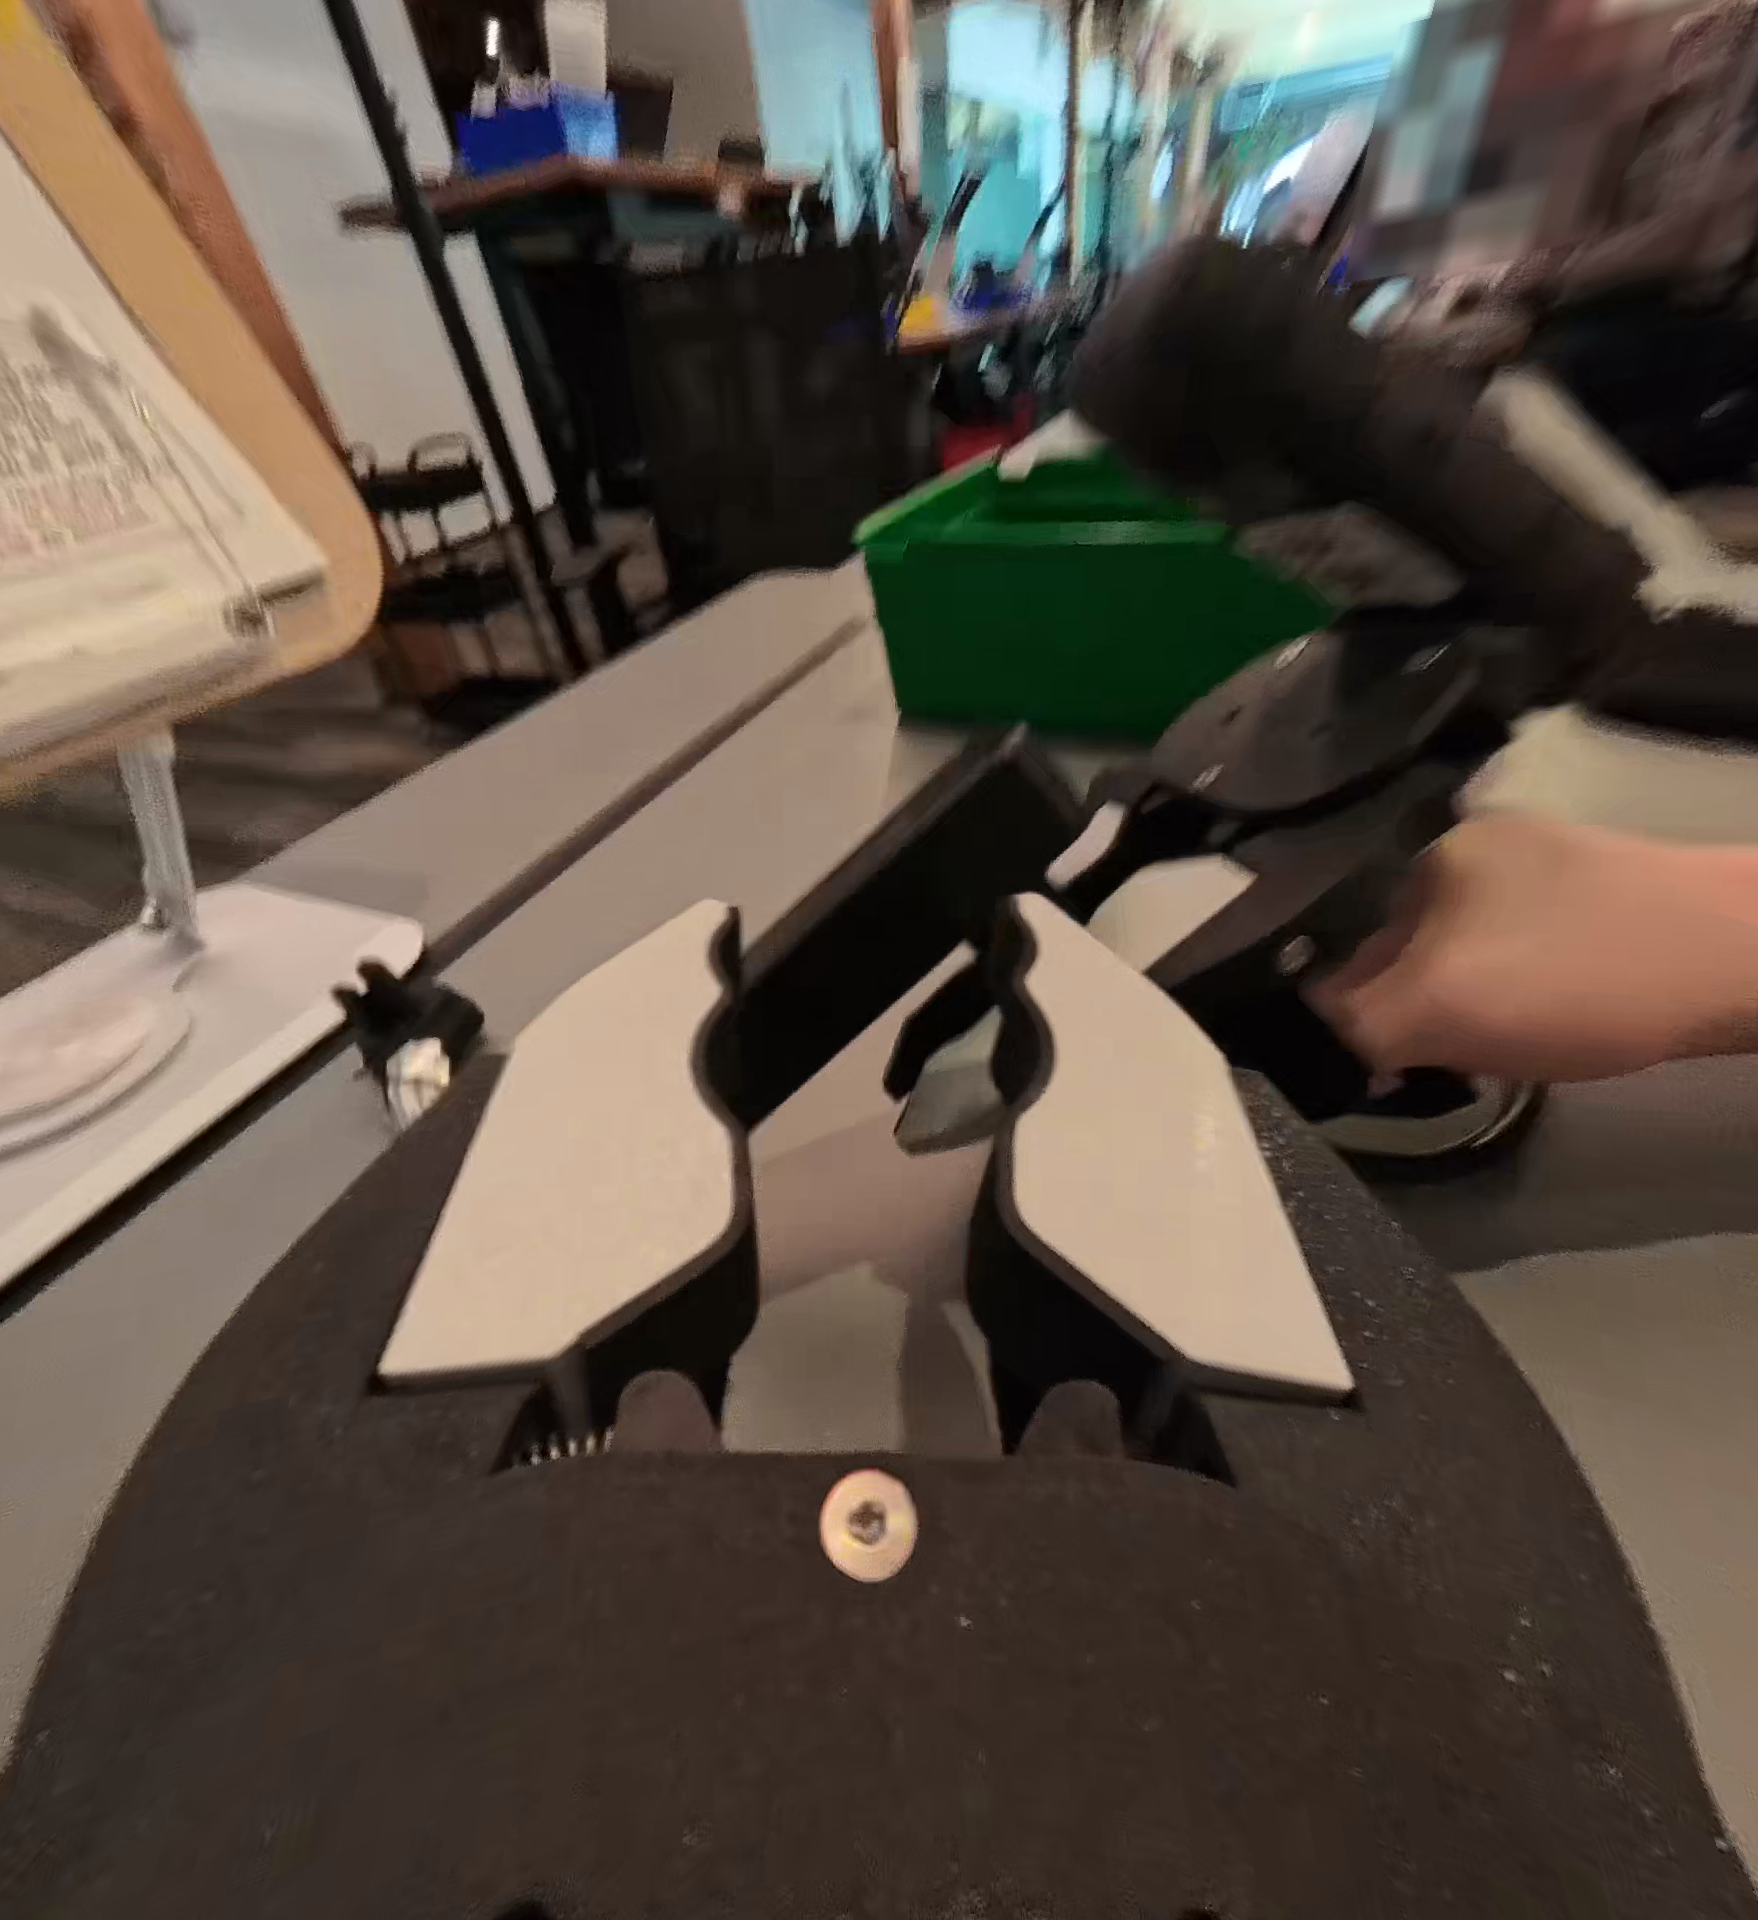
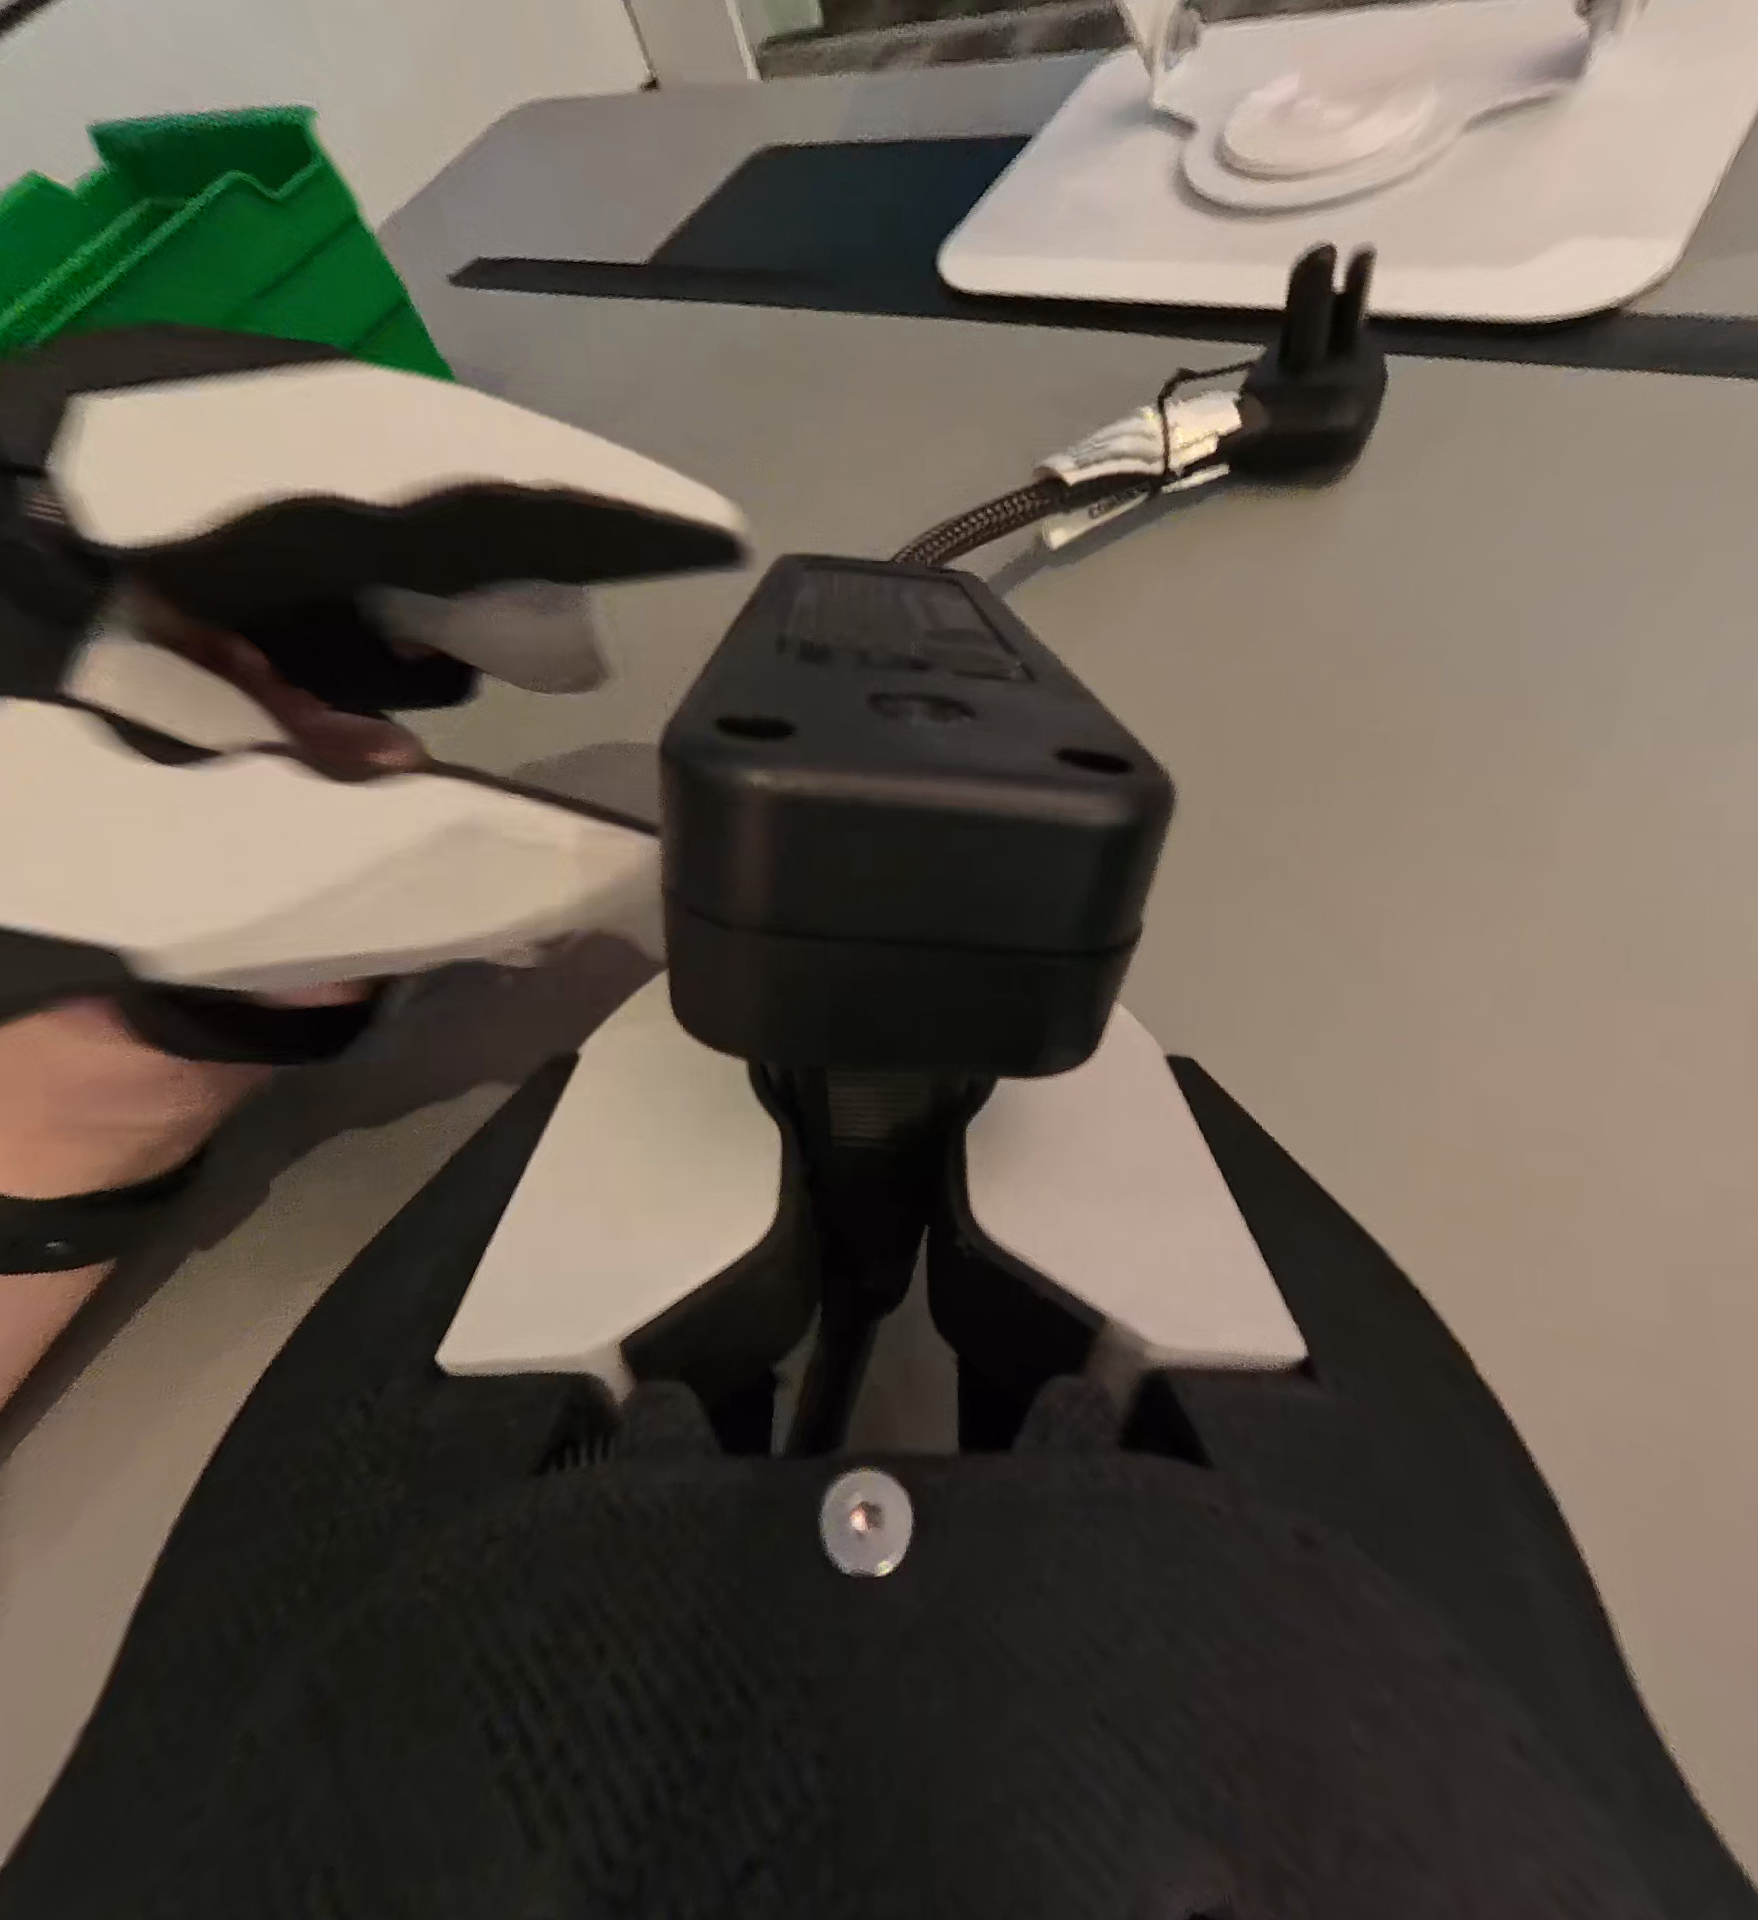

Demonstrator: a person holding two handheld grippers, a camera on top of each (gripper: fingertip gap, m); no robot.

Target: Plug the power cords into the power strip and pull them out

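Now right claw [image 2: 870, 1153] clamped on black power strip [image 2: 906, 810]; left claw [image 1: 864, 997] agape, empty.

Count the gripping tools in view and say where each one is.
2. The left tool hovers over the grey table, beside the power strip. The right tool is clamped on that strip's near end. None seems hidden.

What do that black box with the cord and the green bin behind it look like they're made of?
The black box-shaped power strip looks like matte moulded plastic: smooth rounded edges, a seam around its body, recessed screw holes. Its black cord appears sheathed in braided fabric, showing a woven texture. The green bin looks like rigid plastic, evenly coloured with stepped moulded walls.
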